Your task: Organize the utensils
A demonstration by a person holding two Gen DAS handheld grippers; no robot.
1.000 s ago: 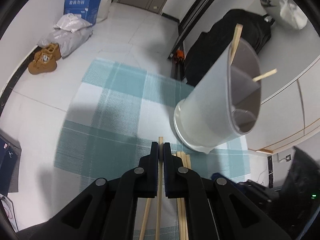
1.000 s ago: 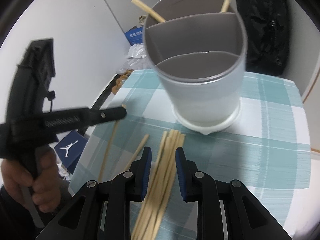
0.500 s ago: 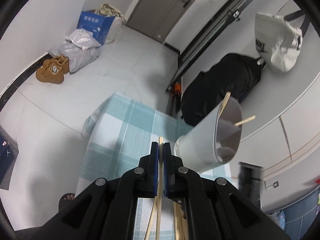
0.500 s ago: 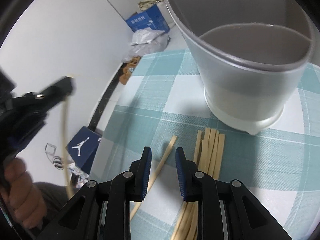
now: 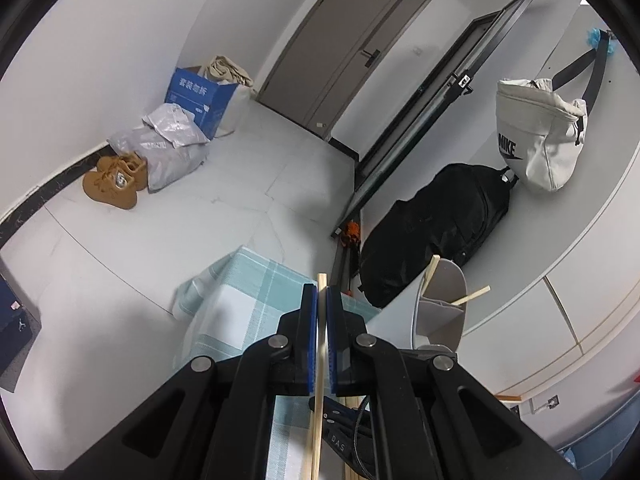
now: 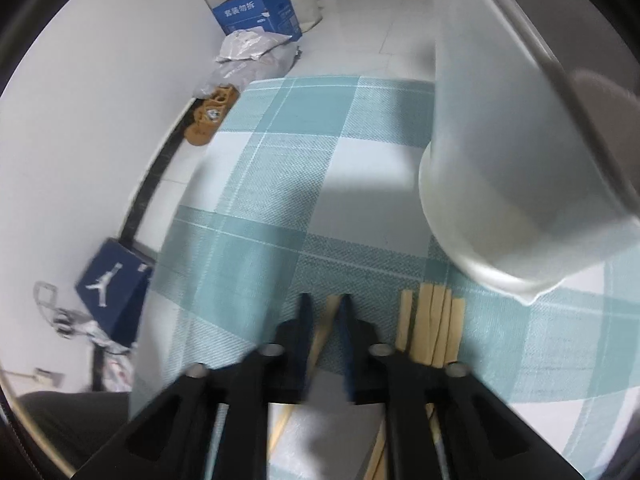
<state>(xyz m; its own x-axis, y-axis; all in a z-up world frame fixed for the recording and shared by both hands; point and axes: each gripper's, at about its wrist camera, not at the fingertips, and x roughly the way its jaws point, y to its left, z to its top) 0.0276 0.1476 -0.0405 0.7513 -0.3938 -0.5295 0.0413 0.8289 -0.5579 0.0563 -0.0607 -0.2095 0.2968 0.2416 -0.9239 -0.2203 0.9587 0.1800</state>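
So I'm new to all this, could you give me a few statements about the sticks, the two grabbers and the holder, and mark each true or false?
1. The left gripper is clamped on a single chopstick. True.
2. The grey utensil holder is empty. False: two chopsticks stand in it.
3. The right gripper has a lone chopstick between its fingers, and its jaws have just been closing on it. True.
4. The loose bundle of chopsticks lies on bare wood. False: it lies on a teal checked tablecloth.
5. The holder has one undivided space. False: partitions split it.
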